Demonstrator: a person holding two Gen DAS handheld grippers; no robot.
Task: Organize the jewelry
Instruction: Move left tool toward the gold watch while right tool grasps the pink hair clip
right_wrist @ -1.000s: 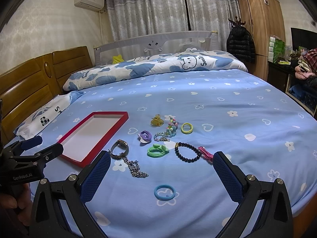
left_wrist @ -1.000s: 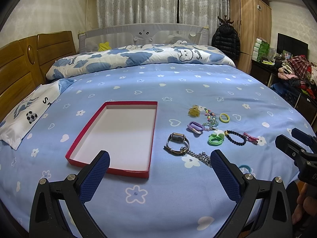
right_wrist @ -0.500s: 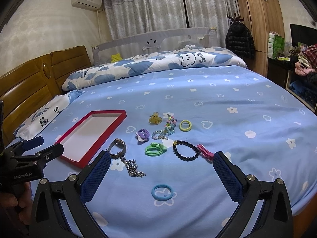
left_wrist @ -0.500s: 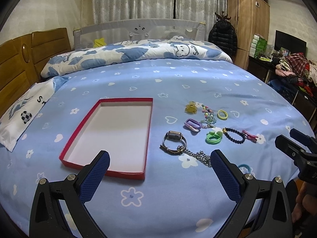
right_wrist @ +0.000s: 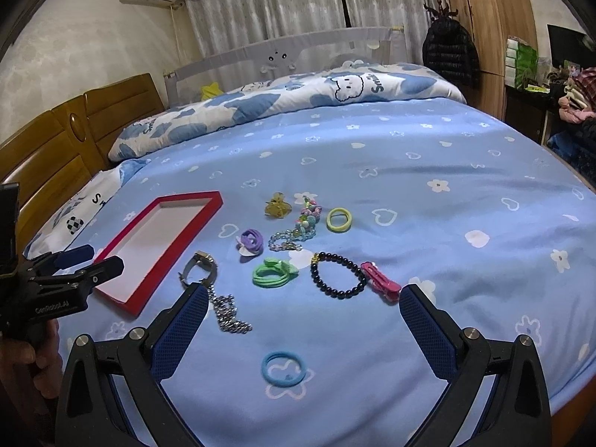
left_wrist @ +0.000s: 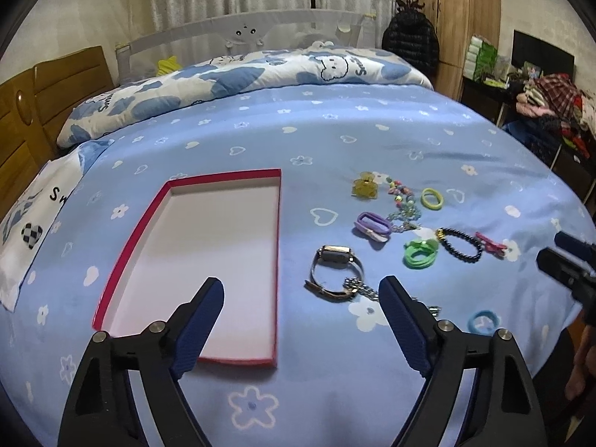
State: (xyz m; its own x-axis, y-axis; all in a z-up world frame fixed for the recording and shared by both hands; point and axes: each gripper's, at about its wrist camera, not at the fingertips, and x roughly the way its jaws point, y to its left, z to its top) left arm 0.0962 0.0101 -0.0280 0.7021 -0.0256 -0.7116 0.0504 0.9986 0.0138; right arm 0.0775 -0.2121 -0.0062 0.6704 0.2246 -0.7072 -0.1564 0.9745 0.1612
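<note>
Compared with half a second earlier, the left gripper (left_wrist: pixel 301 292) has come forward and lower over the bed, so the red tray (left_wrist: pixel 277 260) and wristwatch (left_wrist: pixel 335 269) now sit larger between its spread fingers; the right gripper (right_wrist: pixel 303 300) has likewise edged closer to the jewelry.

Left gripper: jaws wide apart, holding nothing. Its left finger (left_wrist: pixel 203 320) overlaps the near end of the tray in the view; its right finger (left_wrist: pixel 400 316) lies in front of the silver chain (right_wrist: pixel 227 311). Contact cannot be judged.

Right gripper: jaws equally wide apart, holding nothing, poised above the blue bedsheet (right_wrist: pixel 409 171). The blue hair tie (right_wrist: pixel 283 368) lies between its fingers, nearer the camera.

All jewelry rests on the sheet, outside the tray. The wristwatch lies just right of the tray, with the chain trailing from it. Beyond lie a purple hair tie (right_wrist: pixel 250 240), a green hair tie (right_wrist: pixel 273 273), a black bead bracelet (right_wrist: pixel 338 275) and a pink hair clip (right_wrist: pixel 380 281) touching the bracelet. Farthest are a yellow claw clip (right_wrist: pixel 276 205), a multicoloured bead strand (right_wrist: pixel 298 229) and a yellow hair tie (right_wrist: pixel 339 219).
</note>
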